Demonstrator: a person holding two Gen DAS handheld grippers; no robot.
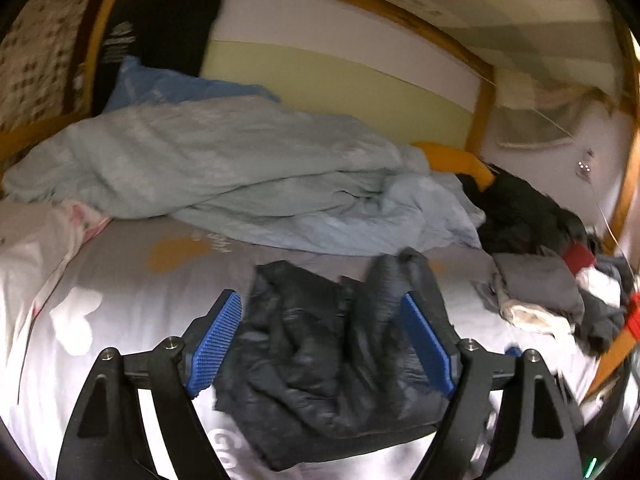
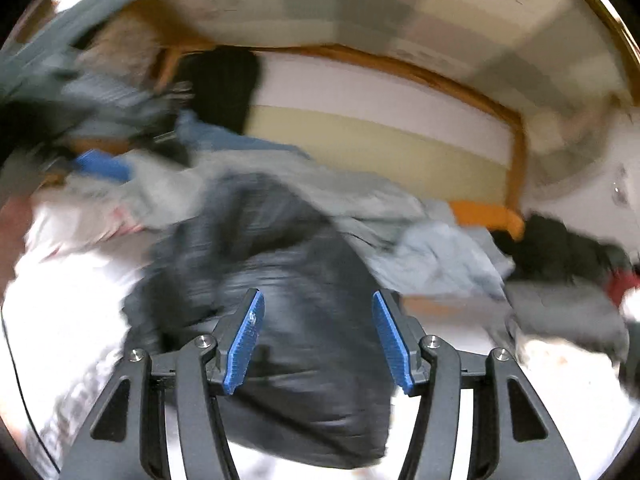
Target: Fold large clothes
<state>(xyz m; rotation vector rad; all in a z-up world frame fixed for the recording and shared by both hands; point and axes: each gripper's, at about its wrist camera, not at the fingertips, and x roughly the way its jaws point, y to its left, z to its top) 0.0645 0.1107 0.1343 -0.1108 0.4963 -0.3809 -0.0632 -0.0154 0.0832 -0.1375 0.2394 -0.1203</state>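
The left gripper (image 1: 322,334) hung with its blue-padded fingers (image 1: 216,344) spread wide, holding nothing, poised over a crumpled dark jacket (image 1: 320,364) that lay in a heap on the bed sheet (image 1: 132,280). The jacket's puffy folds sat between the two pads without either pad clearly pressing on it. A ribbed dark part of the jacket rose up just beside the right-hand pad.

The right gripper (image 2: 316,338) was likewise parted, its pads wide apart with nothing pinched between them. Its view was badly smeared, but the same dark jacket (image 2: 280,288) filled the space ahead of and below the fingers, bunched on the pale sheet (image 2: 68,320).

Beyond the jacket, a pale grey-blue quilt (image 1: 224,168) sprawled across the back of the bed, rumpled and piled against the wall panel (image 1: 340,76), which was banded white and pale yellow. A blue garment (image 1: 160,84) lay behind the quilt at the far left, and something black (image 1: 160,28) hung over the wooden bed frame (image 1: 480,108) above it. To the right, an orange item (image 1: 460,160) poked out past the quilt, next to a black furry heap (image 1: 520,212). Nearer, at the right edge of the bed, folded grey clothes (image 1: 540,284) sat stacked with white and red pieces tucked among them.
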